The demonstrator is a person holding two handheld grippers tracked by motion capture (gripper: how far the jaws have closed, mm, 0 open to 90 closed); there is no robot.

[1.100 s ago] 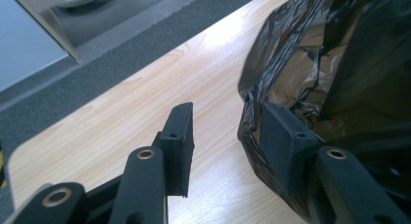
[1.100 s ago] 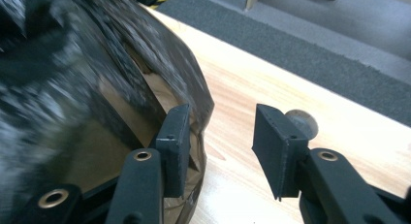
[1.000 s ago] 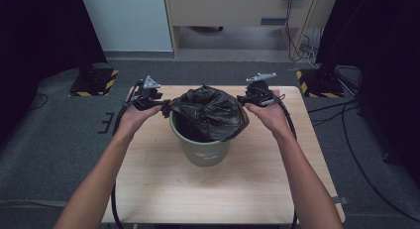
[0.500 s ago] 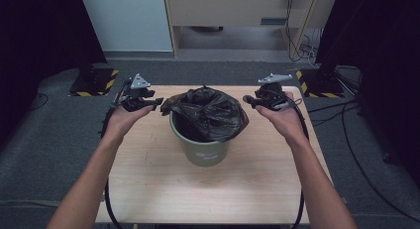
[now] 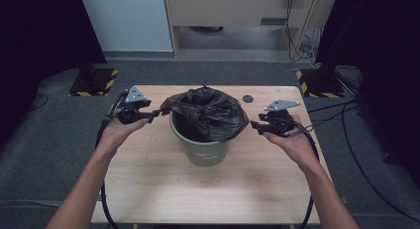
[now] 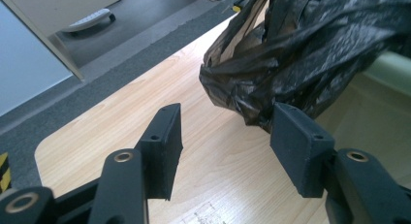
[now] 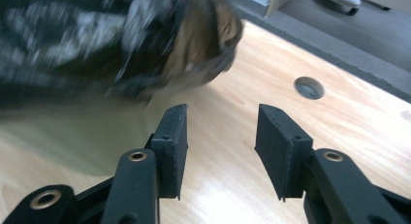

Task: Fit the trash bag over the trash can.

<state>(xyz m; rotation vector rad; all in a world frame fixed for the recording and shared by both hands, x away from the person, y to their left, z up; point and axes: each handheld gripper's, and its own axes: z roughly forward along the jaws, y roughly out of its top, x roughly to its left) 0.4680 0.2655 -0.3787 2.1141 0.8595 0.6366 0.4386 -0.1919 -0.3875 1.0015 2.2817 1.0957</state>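
With the black bag (image 5: 208, 112) draped over the green bin (image 5: 203, 147), both the left gripper (image 5: 157, 111) (jaws just opening) and right gripper (image 5: 253, 124) stand spread and empty, so fitting the liner likely calls for regripping its rim.

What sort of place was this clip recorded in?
Probably a lab or recording studio rather than a home: a lone wooden table on grey carpet, black curtains at both sides, and hazard-striped stand bases.

Grey carpet (image 5: 44, 154) lay around the wooden desk (image 5: 208, 189); a pale cabinet (image 5: 126, 21) stood behind, flanked by dark curtains (image 5: 39, 35).
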